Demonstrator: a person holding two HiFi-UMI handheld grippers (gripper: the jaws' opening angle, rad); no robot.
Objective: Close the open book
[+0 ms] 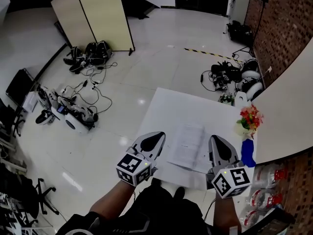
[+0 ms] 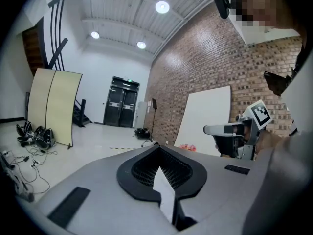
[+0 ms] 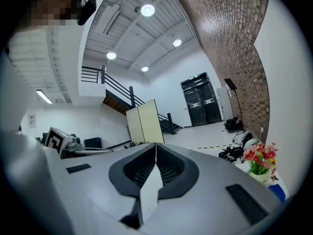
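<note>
An open book (image 1: 188,146) lies flat, white pages up, near the front of the white table (image 1: 168,106) in the head view. My left gripper (image 1: 157,136) hovers just left of the book, over the table's left edge, with its jaws shut and nothing in them. My right gripper (image 1: 215,139) hovers just right of the book, also shut and empty. In the left gripper view the left gripper (image 2: 158,147) shows its jaws meeting at the tip, and so does the right gripper (image 3: 155,145) in its own view. Both gripper views look level across the room, so neither shows the book.
A small vase of red flowers (image 1: 250,119) and a blue object (image 1: 248,153) stand at the table's right edge. Plastic bottles (image 1: 266,180) lie lower right. Cables and gear (image 1: 73,111) litter the floor on the left, with a folding screen (image 1: 93,16) behind.
</note>
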